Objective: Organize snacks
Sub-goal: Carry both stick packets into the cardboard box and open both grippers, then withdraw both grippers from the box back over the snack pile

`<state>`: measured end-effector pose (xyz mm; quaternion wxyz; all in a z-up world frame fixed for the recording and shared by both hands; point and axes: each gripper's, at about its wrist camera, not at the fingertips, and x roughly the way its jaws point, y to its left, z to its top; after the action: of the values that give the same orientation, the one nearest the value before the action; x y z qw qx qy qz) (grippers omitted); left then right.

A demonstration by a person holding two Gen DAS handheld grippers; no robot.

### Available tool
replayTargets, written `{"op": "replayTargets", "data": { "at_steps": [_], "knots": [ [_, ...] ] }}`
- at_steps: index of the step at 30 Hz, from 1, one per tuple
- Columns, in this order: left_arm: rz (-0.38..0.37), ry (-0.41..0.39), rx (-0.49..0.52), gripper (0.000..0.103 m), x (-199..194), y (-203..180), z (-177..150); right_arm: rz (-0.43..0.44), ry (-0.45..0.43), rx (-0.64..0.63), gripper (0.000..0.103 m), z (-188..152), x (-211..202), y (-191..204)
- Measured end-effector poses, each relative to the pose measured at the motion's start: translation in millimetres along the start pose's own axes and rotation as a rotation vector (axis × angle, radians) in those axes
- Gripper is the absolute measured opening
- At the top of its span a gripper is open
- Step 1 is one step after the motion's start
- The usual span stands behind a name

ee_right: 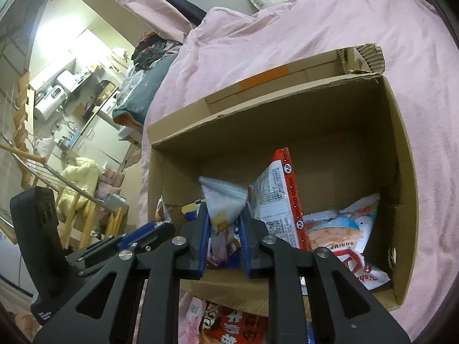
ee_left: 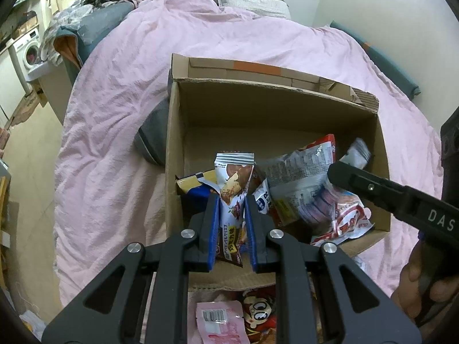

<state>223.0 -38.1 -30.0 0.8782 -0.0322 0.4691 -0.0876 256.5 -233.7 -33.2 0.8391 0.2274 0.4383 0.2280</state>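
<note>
Left gripper (ee_left: 231, 200): pads pinch a chocolate-crisp packet (ee_left: 233, 183) upright over the cardboard box (ee_left: 275, 106). Right gripper (ee_right: 223, 215): jaws clamp a pale blurred snack packet (ee_right: 222, 200) above the same box. Inside: red-edged shrimp-cracker bag (ee_right: 276, 197), shrimp chips bag (ee_right: 344, 229). Box sits on pink bedding (ee_left: 120, 91).

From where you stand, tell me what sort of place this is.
Probably a small one-room flat, with bed and laundry corner sharing the space. A cardboard box of snacks sits on a bed covered by a pink duvet, with a pillow at its head. Past the bed stands a washing machine.
</note>
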Motion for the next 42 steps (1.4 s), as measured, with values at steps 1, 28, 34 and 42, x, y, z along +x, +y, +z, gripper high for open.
{"op": "replayTargets", "data": {
  "at_steps": [1, 28, 34, 42],
  "knots": [
    [-0.003, 0.003, -0.002, 0.021, 0, 0, 0, -0.003, 0.003, -0.005, 0.024, 0, 1, 1],
    [0.079, -0.139, -0.038, 0.069, -38, 8, -4, -0.084, -0.141, -0.024, 0.091, 2, -51, 10],
    [0.113, -0.186, -0.046, 0.069, -56, 16, -10, -0.103, -0.153, -0.069, 0.092, -12, -72, 22],
    [0.073, -0.202, -0.081, 0.083, -76, 25, -25, -0.142, -0.148, -0.085, 0.092, -35, -93, 25]
  ]
}}
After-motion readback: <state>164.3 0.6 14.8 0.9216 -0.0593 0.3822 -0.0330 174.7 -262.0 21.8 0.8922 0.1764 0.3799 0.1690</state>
